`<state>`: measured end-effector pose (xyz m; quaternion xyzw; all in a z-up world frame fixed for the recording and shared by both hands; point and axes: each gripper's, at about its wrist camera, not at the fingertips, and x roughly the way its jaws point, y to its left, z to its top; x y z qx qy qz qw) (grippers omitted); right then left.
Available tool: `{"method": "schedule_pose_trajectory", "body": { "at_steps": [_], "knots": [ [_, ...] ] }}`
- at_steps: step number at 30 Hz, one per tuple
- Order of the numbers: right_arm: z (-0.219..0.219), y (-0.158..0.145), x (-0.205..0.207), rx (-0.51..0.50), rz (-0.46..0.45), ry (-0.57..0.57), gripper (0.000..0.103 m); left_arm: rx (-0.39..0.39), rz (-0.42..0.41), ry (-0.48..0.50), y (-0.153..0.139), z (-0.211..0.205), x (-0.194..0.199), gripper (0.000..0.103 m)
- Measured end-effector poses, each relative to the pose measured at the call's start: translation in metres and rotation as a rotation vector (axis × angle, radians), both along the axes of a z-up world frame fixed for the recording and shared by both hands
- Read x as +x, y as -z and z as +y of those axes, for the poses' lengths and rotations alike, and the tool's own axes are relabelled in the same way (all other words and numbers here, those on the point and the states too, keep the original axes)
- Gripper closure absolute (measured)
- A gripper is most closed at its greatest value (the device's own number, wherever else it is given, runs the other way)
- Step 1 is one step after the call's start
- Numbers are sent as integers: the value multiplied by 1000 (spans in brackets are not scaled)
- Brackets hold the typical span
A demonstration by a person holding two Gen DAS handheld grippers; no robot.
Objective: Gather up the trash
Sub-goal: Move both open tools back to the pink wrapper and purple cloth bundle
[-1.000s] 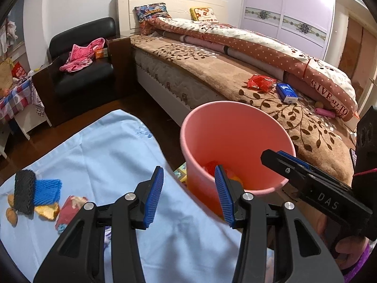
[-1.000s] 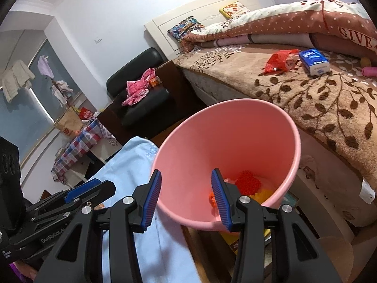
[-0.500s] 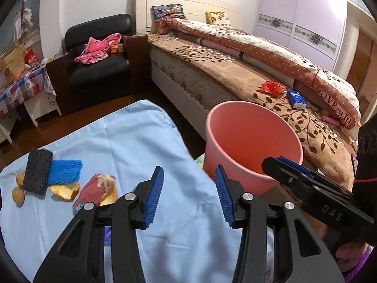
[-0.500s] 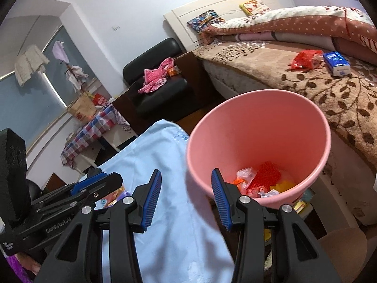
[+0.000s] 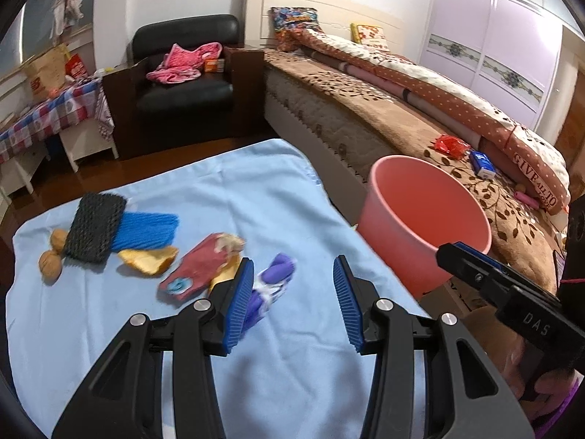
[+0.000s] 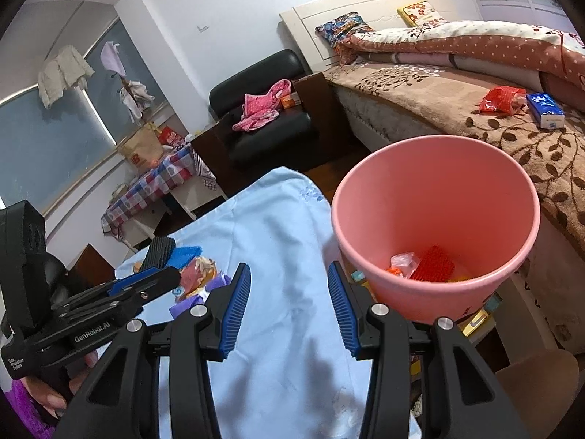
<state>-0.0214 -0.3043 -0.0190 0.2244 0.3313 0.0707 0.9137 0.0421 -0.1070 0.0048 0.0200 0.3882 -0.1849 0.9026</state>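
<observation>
Both views have swung away from the pink bin (image 6: 435,226) and back over the light-blue cloth (image 5: 226,197) — a second ago the bin filled the frames, now it stands off to the right of the cloth's edge, beside the bed (image 5: 384,117), with red and orange scraps already in its bottom. That reads as a drop finished and the next pickup beginning. The left gripper (image 5: 292,300) is parted about halfway, empty, hovering near the purple wrapper (image 5: 272,281) left of the bin. The right gripper (image 6: 289,307) is likewise half open with nothing between its pads, over bare cloth. Further left of the bin wait the red packet (image 5: 199,265), peel (image 5: 148,258), blue netting (image 5: 146,230), black netting (image 5: 95,225) and walnuts (image 5: 51,261).
</observation>
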Motion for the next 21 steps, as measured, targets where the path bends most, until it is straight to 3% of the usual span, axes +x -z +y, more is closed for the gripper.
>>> {"method": "schedule_pose_trajectory", "body": {
  "at_steps": [14,21],
  "knots": [
    [36,9,4,-49,43,-80,59,-2,57,-127,21,77,-14,57],
    [50,15,8,-67,73,-114,59,10,44,-116,23,83,-9,57]
  ]
}}
